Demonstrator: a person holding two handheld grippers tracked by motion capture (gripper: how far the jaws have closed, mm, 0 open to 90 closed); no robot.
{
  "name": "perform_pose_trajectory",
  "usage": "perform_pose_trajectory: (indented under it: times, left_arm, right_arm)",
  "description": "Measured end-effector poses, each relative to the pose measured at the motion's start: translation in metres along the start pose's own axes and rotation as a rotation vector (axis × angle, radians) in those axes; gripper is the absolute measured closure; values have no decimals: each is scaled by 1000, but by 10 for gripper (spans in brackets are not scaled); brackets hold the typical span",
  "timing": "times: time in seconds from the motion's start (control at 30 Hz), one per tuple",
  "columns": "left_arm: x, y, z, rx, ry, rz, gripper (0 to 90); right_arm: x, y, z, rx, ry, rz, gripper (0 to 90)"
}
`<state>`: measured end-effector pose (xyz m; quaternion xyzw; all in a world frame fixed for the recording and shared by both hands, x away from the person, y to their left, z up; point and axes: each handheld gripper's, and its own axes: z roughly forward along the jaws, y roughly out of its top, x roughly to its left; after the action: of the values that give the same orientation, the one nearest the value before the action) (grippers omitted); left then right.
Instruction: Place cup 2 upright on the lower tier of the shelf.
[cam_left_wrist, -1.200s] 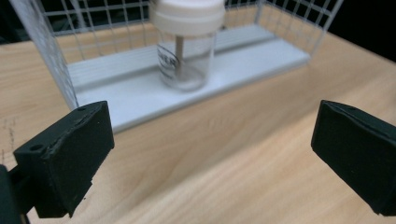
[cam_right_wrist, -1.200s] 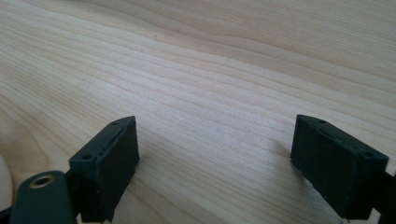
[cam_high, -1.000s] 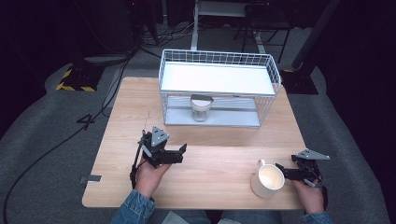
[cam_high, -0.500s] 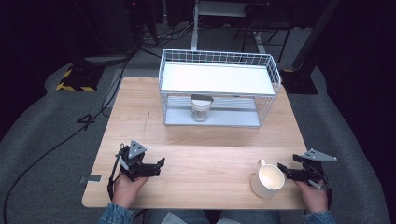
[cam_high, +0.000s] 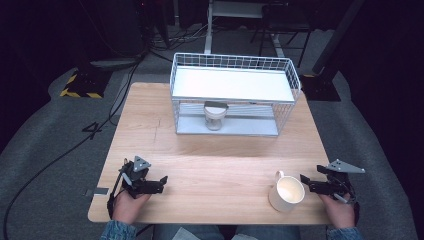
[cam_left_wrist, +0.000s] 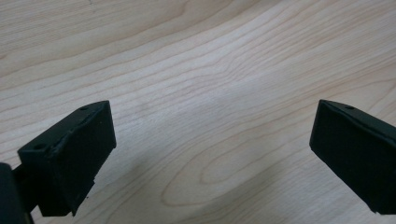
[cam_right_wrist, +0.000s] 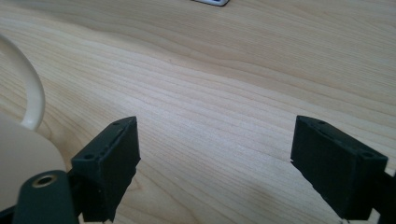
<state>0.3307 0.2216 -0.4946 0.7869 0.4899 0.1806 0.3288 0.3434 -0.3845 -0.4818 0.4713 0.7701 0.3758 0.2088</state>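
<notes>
Cream mug (cam_high: 286, 192) sits just left of the right gripper (cam_high: 307, 186), rim up, handle (cam_high: 278, 175) on its far side. Both sets of jaws gape, nothing between them. Left gripper (cam_high: 162, 183) is well apart (right hand nearer).

A dark lab or studio: grey carpet, cables (cam_high: 75, 145) at nine o'clock, hazard-striped block (cam_high: 80, 86) at ten, equipment stands (cam_high: 212, 25) at twelve.
</notes>
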Motion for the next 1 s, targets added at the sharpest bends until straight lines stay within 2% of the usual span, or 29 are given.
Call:
perform_pose_trajectory:
  times: [0.1,0.23,0.4,0.73,1.0]
  left_arm:
    - [1,-2,3,19,1,2,18]
    - [5,-6,8,41,-2,-5,20]
    - [6,-7,9,40,11,2,11]
    - [7,-7,9,40,0,12,4]
    - [7,-7,9,40,-1,13,4]
  right_arm:
    - [-1,0,-2,-2,4,16,158]
    - [-1,2,-6,-7,5,14,158]
    - [-2,2,-12,-10,3,12,160]
    - [-6,1,-25,-23,-3,28,162]
    - [1,8,-52,-69,4,17,162]
